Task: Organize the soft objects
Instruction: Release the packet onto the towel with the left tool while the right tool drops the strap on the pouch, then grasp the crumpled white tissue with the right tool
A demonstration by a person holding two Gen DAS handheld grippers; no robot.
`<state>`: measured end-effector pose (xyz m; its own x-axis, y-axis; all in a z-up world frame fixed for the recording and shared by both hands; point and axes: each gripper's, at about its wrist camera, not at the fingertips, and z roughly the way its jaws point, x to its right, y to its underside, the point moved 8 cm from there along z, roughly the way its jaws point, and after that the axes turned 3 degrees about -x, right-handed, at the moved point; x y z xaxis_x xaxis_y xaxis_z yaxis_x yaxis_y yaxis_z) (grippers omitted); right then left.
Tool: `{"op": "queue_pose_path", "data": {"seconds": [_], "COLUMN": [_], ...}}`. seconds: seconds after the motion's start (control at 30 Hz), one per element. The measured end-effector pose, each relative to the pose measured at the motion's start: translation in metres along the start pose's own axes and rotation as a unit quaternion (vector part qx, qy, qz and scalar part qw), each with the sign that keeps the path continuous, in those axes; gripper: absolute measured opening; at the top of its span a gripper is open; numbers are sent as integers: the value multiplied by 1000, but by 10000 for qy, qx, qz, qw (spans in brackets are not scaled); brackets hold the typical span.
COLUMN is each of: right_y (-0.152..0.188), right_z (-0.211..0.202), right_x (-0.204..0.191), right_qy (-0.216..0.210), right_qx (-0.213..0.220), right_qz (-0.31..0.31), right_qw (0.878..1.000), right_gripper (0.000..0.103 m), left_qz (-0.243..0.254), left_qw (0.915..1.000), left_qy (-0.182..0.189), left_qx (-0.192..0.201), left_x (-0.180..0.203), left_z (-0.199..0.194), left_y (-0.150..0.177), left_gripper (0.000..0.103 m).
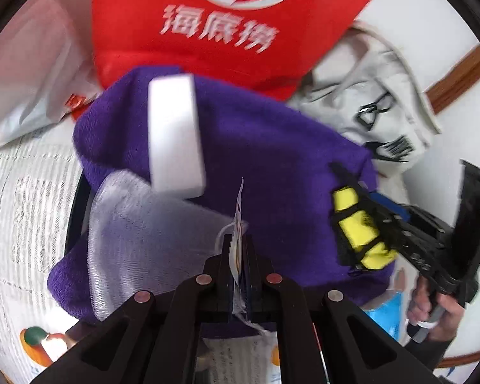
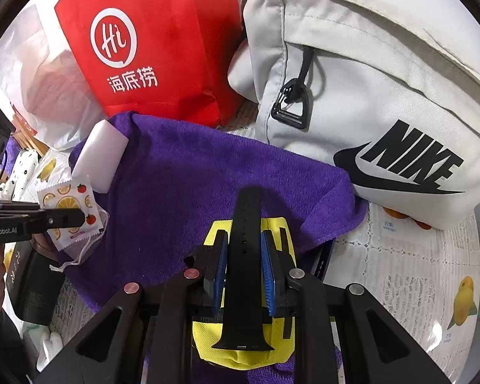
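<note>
Fruit-printed lace cloth [image 2: 409, 275] covers the desk, crowded at its far edge by a red bag [image 2: 150, 41] and grey Nike bag [image 2: 384, 102]. Over the central purple towel [image 2: 188, 185], the left gripper [image 1: 238, 249] pinches a mesh pouch [image 1: 137, 224] and its fruit-printed packet. The right gripper [image 2: 243, 256] clamps a black strap [image 2: 244, 256] above a yellow pouch [image 2: 243, 345]; little bare cloth remains.

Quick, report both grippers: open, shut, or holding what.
Left gripper: shut on the fruit-print packet.
Right gripper: shut on the black strap, above the yellow pouch.
</note>
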<state>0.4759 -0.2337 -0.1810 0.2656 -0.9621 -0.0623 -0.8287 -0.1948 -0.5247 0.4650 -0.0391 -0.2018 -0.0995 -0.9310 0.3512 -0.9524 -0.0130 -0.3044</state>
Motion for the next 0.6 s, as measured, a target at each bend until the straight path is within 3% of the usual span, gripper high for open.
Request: {"op": "queue_pose_path", "data": {"seconds": [0.1,0.17,0.3,0.6], "right_y": [0,0,0,14], "right_z": [-1,-2,-11,-57], "right_x": [-2,-5,-7,-27], "right_qy": [16,9,107,93], "right_qx": [16,9,90,429], "right_qz": [-61,-75,-141,-204], "right_qw": [10000,10000,9998,9988], "right_gripper": [21,25,51,54], "left_qz": [-6,30,71,51], "left_qw": [10000,9999,9991,9967], "left_qy": [71,-84,-367,-602], "left_qx": [32,85,202,540], "left_x": [0,-2,-11,-24], "left_z": [-2,-6,-16,-61], "left_y": [2,2,2,19], "left_gripper": [7,16,49,51]}}
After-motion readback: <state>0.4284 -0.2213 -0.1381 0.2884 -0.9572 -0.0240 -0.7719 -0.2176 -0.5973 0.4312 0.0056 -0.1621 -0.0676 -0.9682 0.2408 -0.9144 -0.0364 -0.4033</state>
